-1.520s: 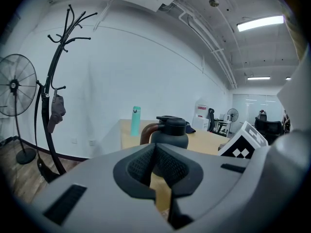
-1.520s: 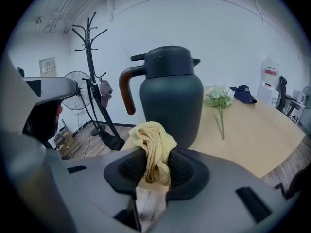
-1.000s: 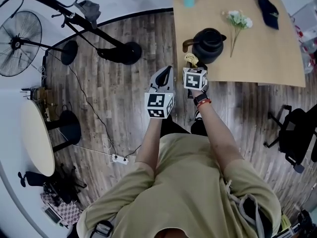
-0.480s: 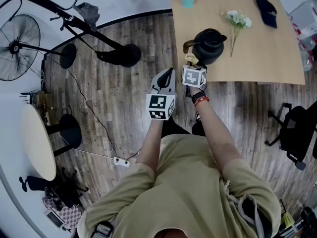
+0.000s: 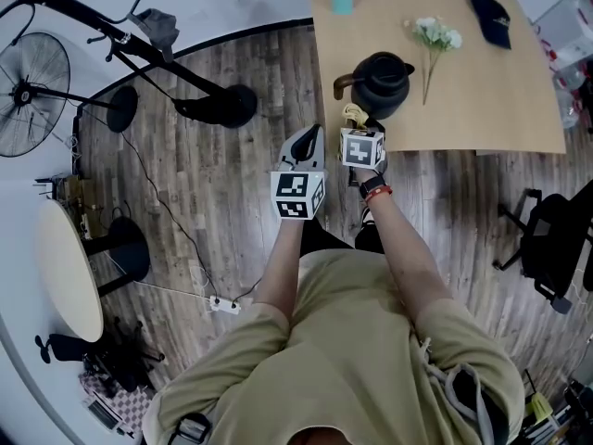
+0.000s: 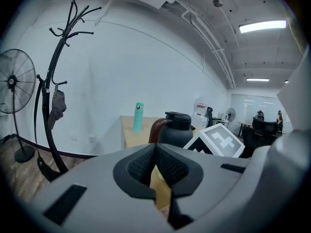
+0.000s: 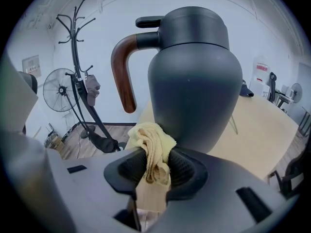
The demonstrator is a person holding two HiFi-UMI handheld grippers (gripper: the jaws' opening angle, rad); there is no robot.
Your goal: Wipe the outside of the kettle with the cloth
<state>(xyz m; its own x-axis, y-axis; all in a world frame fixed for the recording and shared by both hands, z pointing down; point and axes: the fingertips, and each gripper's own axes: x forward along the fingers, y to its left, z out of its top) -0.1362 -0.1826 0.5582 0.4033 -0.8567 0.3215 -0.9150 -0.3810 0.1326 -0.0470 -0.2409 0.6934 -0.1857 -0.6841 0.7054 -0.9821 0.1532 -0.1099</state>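
Cloth (image 7: 154,147) just beside kettle (image 7: 194,81) on the worktop (image 7: 257,125)
I'm pinching the cloth in the right tool (image 7: 156,165); left tool (image 6: 155,165) is sitting closed, empty; I'm planning light, sweeping strokes around the belly.

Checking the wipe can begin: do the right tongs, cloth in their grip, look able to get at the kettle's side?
Probably yes. The right tongs, shut on the cloth, face the near side of the kettle with nothing between; whether cloth and kettle touch is unclear.
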